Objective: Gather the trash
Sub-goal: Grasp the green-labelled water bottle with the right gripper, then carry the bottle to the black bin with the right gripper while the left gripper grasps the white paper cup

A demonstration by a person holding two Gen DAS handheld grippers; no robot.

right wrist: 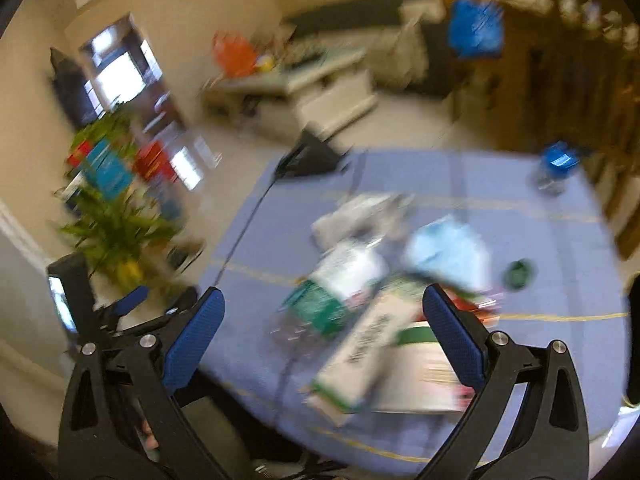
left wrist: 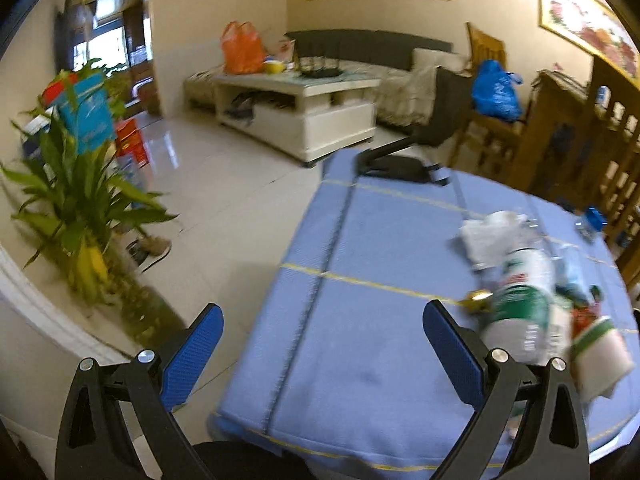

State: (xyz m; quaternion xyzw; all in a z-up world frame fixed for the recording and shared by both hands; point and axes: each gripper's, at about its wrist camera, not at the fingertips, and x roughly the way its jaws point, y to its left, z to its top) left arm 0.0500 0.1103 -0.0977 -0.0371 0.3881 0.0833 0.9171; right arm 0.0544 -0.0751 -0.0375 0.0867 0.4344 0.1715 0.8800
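A heap of trash lies on a round table with a blue cloth (left wrist: 360, 320). In the left wrist view it holds a clear plastic bottle with a green and white label (left wrist: 520, 300), crumpled white paper (left wrist: 492, 232) and a white carton (left wrist: 600, 356), all right of my open, empty left gripper (left wrist: 322, 344). The right wrist view is blurred. My open, empty right gripper (right wrist: 322, 340) hovers over the bottle (right wrist: 336, 284), a long white and green carton (right wrist: 360, 356) and a pale blue bag (right wrist: 448, 252). A green cap (right wrist: 518, 274) lies to the right. The left gripper (right wrist: 132, 300) shows at the left.
A black stand (left wrist: 400, 160) sits at the table's far edge and a blue-capped jar (left wrist: 592, 220) at its right. A potted plant (left wrist: 80, 208) stands on a ledge to the left. A coffee table (left wrist: 304, 112), sofa and wooden chairs (left wrist: 496, 120) lie beyond.
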